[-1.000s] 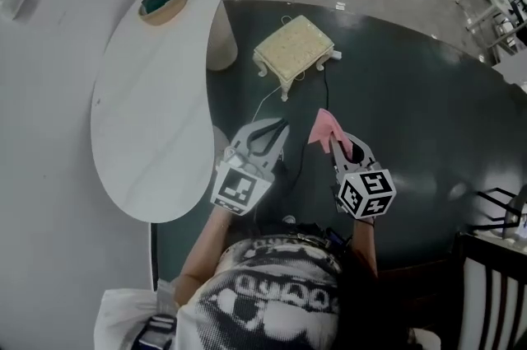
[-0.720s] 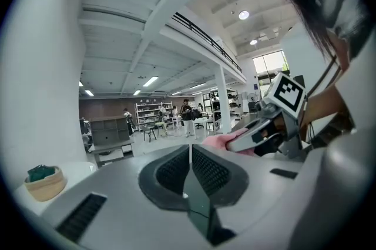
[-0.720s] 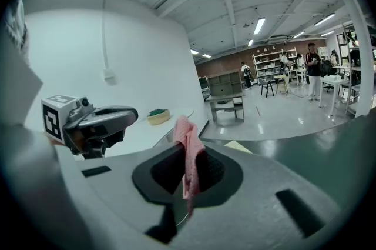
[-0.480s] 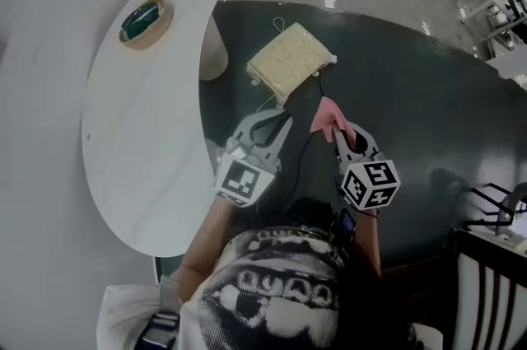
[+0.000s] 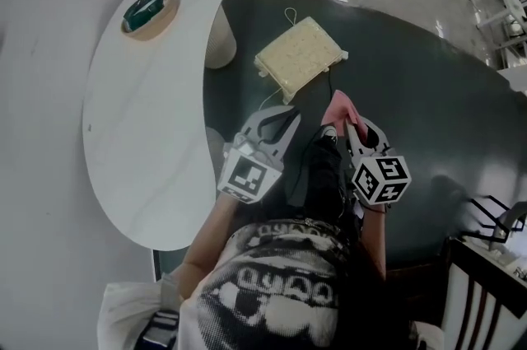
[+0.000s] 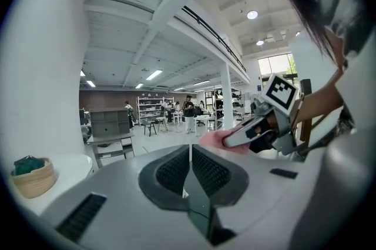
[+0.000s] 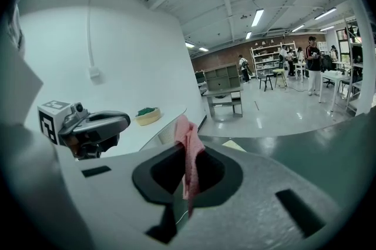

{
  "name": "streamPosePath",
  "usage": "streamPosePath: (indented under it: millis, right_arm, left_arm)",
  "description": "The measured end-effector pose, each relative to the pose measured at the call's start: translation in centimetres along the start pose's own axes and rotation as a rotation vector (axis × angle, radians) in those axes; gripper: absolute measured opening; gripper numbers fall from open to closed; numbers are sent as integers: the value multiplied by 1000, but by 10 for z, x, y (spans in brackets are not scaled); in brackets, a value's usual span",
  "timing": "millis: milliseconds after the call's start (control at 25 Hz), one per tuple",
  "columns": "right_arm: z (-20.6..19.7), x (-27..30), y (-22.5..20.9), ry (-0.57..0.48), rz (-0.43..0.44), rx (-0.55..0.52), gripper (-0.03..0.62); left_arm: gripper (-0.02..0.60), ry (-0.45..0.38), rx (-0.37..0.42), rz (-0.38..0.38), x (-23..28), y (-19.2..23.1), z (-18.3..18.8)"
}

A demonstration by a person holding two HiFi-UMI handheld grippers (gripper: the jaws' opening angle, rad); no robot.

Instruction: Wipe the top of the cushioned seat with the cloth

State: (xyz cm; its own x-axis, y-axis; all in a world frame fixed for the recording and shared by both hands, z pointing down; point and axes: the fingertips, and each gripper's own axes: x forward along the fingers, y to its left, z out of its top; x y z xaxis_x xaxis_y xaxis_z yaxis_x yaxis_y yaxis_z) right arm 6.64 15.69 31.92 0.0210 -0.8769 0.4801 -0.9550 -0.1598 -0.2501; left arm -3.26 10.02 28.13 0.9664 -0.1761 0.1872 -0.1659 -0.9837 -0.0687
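We hold the left gripper [image 5: 280, 124] with its fingers pressed flat together; its own view shows the two ribbed pads [image 6: 176, 171] meeting with nothing caught between them. Just to the right of those fingers is the right gripper [image 5: 351, 123], whose fingers are clamped on the thin pink cloth [image 5: 338, 104]. In the right gripper view the cloth [image 7: 188, 152] stands up between the dark pads and droops over beyond the tips, with a thin tail hanging down towards the camera.

The cream tufted cushioned seat [image 5: 299, 53], a small low stool with pale legs, sits ahead of both sets of fingertips and well apart from them, on the dark green round rug [image 5: 420, 109]. The cloth does not touch it. The seat lies a little nearer the left fingers' line than the right's.

To the left of the left fingers is the white curved tabletop [image 5: 144, 109], and farther ahead on it stands a tan round basket with something green inside [image 5: 147, 11]. From the right gripper view that basket [image 7: 147, 115] shows beyond the left gripper [image 7: 97, 123].
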Motion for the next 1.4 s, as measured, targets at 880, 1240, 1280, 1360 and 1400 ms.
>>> streamPosePath:
  millis: [880,1240,1280,1360,1400]
  right_arm:
    - [45,180,-128,200,472,-208,9]
    - [16,262,-109,312,528,-255,9]
    - [12,274,-105,320,526,-257,9]
    - [5,300,-98,339,517,-253,9]
    - [1,313,-94,350,509,-250,9]
  left_arm:
    - [14,122,-45,485,131,66,-14]
    - [14,248,119,433,139,100,-53]
    - [14,251,136,421,139,108,-59]
    - [14,264,178,394,140,125,-71]
    - [14,273,202,378,140,134,-78]
